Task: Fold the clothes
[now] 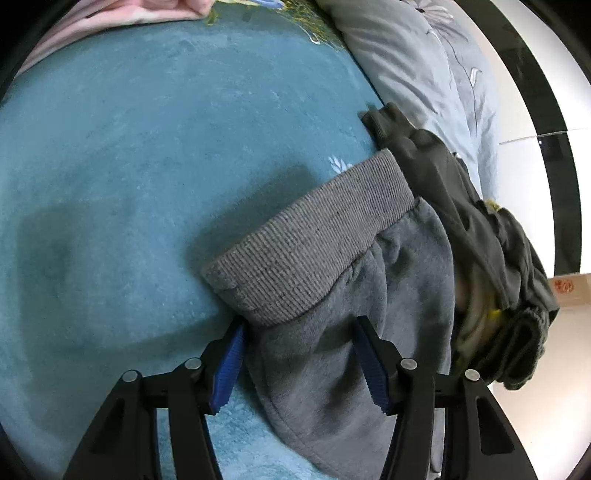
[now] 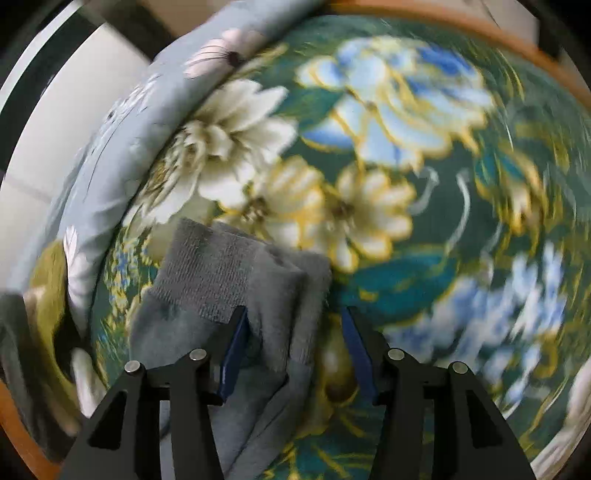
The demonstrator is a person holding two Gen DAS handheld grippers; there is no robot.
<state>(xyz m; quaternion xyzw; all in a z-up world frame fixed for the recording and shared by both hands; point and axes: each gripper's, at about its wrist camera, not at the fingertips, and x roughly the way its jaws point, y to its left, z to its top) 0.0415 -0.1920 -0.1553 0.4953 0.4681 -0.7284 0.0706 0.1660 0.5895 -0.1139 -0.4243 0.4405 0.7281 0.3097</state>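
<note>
A grey fleece garment [image 1: 332,343] with a ribbed cuff [image 1: 314,236] lies on a teal blanket [image 1: 147,147]. My left gripper [image 1: 301,363] is open, its blue pads on either side of the fleece just below the cuff. In the right wrist view, another part of the grey garment [image 2: 236,280] with ribbed trim lies on the flowered part of the blanket [image 2: 406,184]. My right gripper [image 2: 295,350] is open, with the grey cloth's edge between its jaws near the left pad. This view is blurred.
A dark olive garment [image 1: 491,258] is piled to the right of the grey one. A pale blue flowered quilt [image 1: 424,66] lies along the bed edge, also in the right wrist view [image 2: 110,155]. Pink cloth [image 1: 122,14] sits at the far end. White floor [image 1: 554,369] lies beyond.
</note>
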